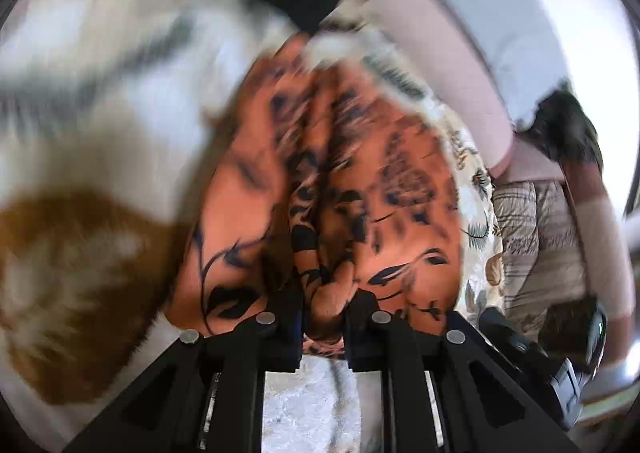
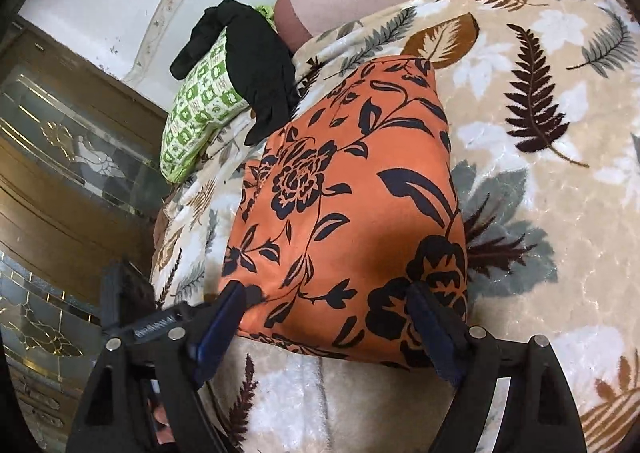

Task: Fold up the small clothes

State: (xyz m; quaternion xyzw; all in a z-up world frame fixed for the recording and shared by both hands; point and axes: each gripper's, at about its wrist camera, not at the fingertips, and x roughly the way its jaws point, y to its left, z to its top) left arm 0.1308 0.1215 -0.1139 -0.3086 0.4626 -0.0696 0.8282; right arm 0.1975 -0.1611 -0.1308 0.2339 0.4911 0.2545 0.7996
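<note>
So the left gripper (image 1: 323, 327) is clamped on a bunched ridge of the orange floral garment (image 1: 360, 189), probably so it can lift that edge over for a fold. The right gripper (image 2: 332, 321) has its 2 jaws spread wide, straddling the near edge of the same cloth, not pinching it. The garment lies on a leaf-print blanket (image 2: 540, 157), with a black garment (image 2: 256, 65) draped on a green patterned pillow (image 2: 196, 121) beyond.

I am in a home bedroom. I work on a bed with a plush leaf-print blanket (image 2: 540, 181), a green patterned pillow (image 2: 196, 113), and a white padded headboard (image 2: 120, 1). Wooden wardrobe doors with patterned glass (image 2: 60, 157) stand beside it.
</note>
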